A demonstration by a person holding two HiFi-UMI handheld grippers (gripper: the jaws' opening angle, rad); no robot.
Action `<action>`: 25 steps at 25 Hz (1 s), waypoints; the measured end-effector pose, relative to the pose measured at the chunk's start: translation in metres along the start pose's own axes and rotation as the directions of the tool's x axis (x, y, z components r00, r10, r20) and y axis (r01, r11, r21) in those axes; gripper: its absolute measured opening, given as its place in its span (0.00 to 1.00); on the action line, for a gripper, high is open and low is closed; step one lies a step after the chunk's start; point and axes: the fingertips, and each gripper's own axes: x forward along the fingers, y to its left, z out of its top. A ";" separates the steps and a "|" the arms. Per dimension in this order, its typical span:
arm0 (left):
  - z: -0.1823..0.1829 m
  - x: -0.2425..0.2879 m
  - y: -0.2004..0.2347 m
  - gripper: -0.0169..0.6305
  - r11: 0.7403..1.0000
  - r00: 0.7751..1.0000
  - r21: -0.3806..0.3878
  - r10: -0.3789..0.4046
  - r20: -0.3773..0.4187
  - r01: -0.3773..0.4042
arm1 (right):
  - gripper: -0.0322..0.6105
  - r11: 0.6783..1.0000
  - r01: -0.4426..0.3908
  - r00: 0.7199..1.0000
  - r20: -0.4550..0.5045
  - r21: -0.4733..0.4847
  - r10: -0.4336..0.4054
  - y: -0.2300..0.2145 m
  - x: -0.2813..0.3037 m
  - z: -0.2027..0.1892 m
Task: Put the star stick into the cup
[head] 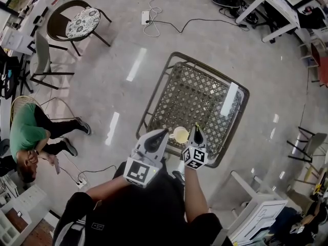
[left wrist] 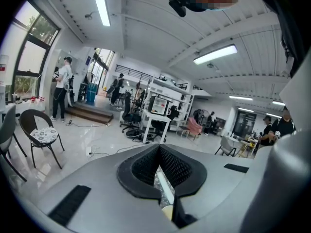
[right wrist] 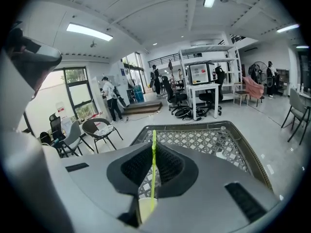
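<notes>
The right tool [right wrist: 154, 148] is clamped on a thin yellow-green star stick [right wrist: 153, 178] above the near edge of the brown metal lattice table [head: 169, 72]. The stick's lower end meets the mouth of the pale yellow cup [head: 180, 134]. The left tool [left wrist: 158, 148], jaws pressed together on nothing, hovers just left of the cup.

Grey left gripper [head: 163, 133], marker cube [head: 139, 172], black shirt [head: 148, 211]
</notes>
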 end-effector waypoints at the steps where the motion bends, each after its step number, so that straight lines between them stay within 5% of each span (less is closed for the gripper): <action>1: 0.000 0.001 0.000 0.05 1.000 1.000 -0.002 0.000 0.000 0.000 | 0.08 1.000 0.001 1.000 -0.006 -0.005 -0.001 0.000 0.002 -0.002; 25: -0.004 0.004 0.008 0.05 0.999 1.000 -0.037 0.012 -0.001 -0.012 | 0.08 1.000 0.021 0.996 -0.088 -0.007 -0.022 -0.009 0.029 -0.024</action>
